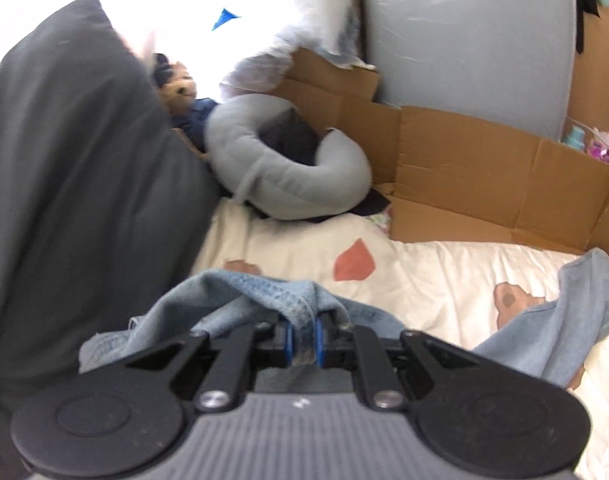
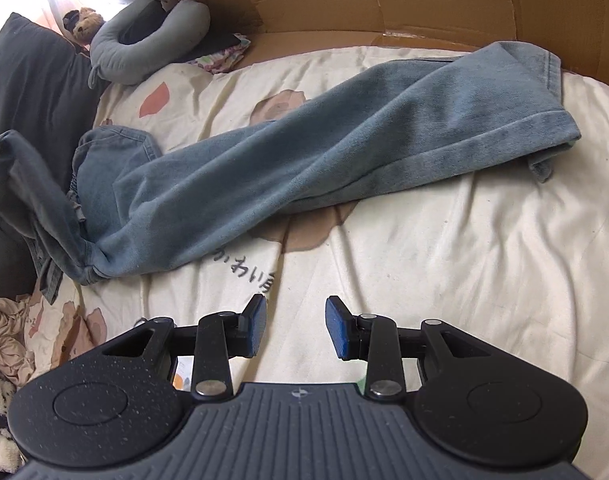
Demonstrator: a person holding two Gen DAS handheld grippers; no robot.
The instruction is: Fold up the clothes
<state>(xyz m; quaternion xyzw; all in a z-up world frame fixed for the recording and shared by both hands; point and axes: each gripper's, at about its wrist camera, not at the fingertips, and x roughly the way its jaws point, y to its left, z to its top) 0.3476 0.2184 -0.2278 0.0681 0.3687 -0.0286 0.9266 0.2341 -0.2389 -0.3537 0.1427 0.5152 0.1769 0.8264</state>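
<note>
Looking at the biggest thing first, we've got the bed with its cream cartoon-print cover, running everywhere under and ahead of both sets of fingers. Along the far side, well beyond the fingertips, a wall of flattened cardboard stands up against the bed edge.

Off to the left of both grippers sits a big dark grey pillow, filling the whole left side of the left wrist view.

Then the jeans, washed-out blue. In the right wrist view they stretch diagonally from far right of the fingers, hem end up near the cardboard, down to a bunched waist end on the left. The left gripper has its fingers clamped on a fold of that denim, with fabric humped up right over the fingertips and more trailing off to the right.

The right gripper has its fingers apart with nothing between them, hanging over bare cover, with the jeans ahead of the tips and not touching.

Further back, left of the fingers, there's a grey ring-shaped cushion, and tucked beside it a small teddy bear. We can also see a crumpled tan cloth at the right view's lower left.
</note>
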